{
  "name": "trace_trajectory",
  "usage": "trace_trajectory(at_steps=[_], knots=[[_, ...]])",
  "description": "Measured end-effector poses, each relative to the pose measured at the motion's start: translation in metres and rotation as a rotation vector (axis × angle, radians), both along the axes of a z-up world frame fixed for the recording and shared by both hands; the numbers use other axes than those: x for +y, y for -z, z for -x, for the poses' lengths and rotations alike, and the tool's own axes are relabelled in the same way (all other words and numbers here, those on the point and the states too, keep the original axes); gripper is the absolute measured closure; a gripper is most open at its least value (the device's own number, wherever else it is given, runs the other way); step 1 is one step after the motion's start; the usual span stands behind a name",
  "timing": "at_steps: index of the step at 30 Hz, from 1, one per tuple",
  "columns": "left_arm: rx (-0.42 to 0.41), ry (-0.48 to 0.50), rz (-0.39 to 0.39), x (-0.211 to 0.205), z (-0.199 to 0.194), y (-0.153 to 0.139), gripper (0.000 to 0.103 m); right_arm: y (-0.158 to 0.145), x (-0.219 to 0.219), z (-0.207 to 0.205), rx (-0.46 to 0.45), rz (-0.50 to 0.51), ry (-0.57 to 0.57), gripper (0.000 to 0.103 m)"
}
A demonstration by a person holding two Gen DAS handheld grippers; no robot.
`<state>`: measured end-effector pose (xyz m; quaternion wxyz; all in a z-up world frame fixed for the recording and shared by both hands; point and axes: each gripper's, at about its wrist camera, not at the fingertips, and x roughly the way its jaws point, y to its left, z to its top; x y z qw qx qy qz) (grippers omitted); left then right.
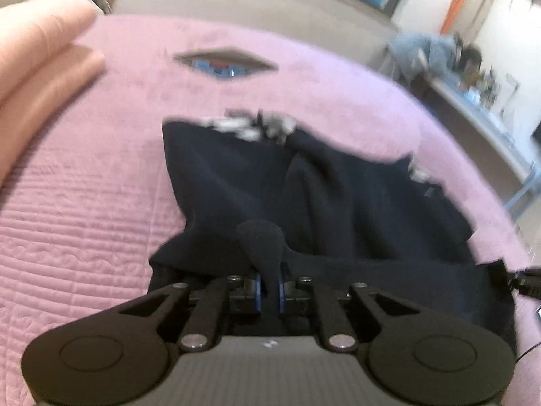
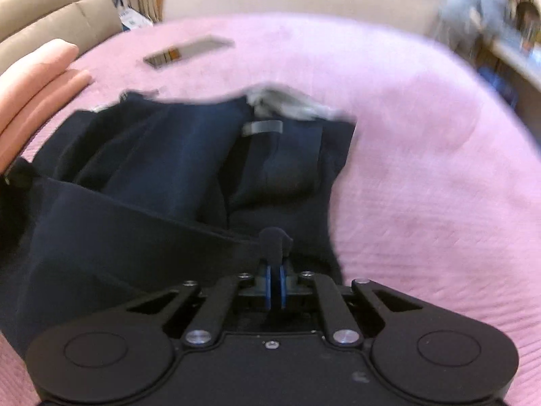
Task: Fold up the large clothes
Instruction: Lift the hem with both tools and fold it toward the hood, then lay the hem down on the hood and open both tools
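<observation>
A large dark navy garment (image 1: pixel 321 189) lies rumpled on a pink quilted bedspread (image 1: pixel 84 203). It has a grey and white lining at its far edge (image 1: pixel 250 125). My left gripper (image 1: pixel 268 287) is shut on a fold of the garment's near edge. In the right wrist view the same garment (image 2: pixel 162 176) spreads to the left, with a grey tag (image 2: pixel 262 127) near its collar. My right gripper (image 2: pixel 275 287) is shut on another fold of the near edge. Both views are blurred by motion.
A flat phone-like object (image 1: pixel 225 64) lies on the bedspread beyond the garment; it also shows in the right wrist view (image 2: pixel 187 50). A beige sofa (image 2: pixel 44 17) stands at the far left. A desk with clutter (image 1: pixel 473 91) stands at the right.
</observation>
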<state>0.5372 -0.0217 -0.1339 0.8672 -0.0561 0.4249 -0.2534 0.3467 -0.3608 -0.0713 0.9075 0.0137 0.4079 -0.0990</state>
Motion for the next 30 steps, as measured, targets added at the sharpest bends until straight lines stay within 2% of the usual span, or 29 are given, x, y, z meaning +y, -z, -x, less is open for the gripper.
trace_trajectory(at_steps=[4,8,12,15,18,21,23,25,28,30], knots=[[-0.069,-0.039,0.09,0.014,0.009,-0.048,0.093,-0.045,0.017,0.009,-0.104,0.16,-0.013,0.097],[-0.151,-0.058,0.148,0.015,-0.001,-0.084,0.093,-0.077,0.014,-0.006,-0.214,0.216,-0.002,0.098],[-0.267,-0.061,0.16,0.0,-0.039,-0.11,0.093,-0.093,-0.002,-0.06,-0.317,0.266,0.008,0.098],[-0.312,-0.083,0.142,-0.02,-0.088,-0.111,0.093,-0.087,-0.019,-0.116,-0.362,0.255,0.041,0.098],[-0.317,-0.1,0.041,-0.048,-0.134,-0.091,0.093,-0.059,-0.033,-0.177,-0.309,0.232,0.064,0.098],[-0.241,-0.096,-0.05,-0.072,-0.17,-0.049,0.093,-0.014,-0.044,-0.222,-0.18,0.173,0.068,0.097],[-0.18,-0.111,-0.155,-0.086,-0.186,-0.013,0.092,0.016,-0.047,-0.241,-0.09,0.166,0.075,0.097],[-0.123,-0.111,-0.191,-0.093,-0.199,0.018,0.091,0.043,-0.048,-0.252,-0.024,0.17,0.094,0.097],[-0.124,-0.112,-0.227,-0.097,-0.202,0.041,0.083,0.07,-0.047,-0.257,0.033,0.183,0.109,0.092],[-0.148,-0.122,-0.24,-0.097,-0.2,0.045,0.071,0.079,-0.045,-0.258,0.054,0.203,0.104,0.088]])
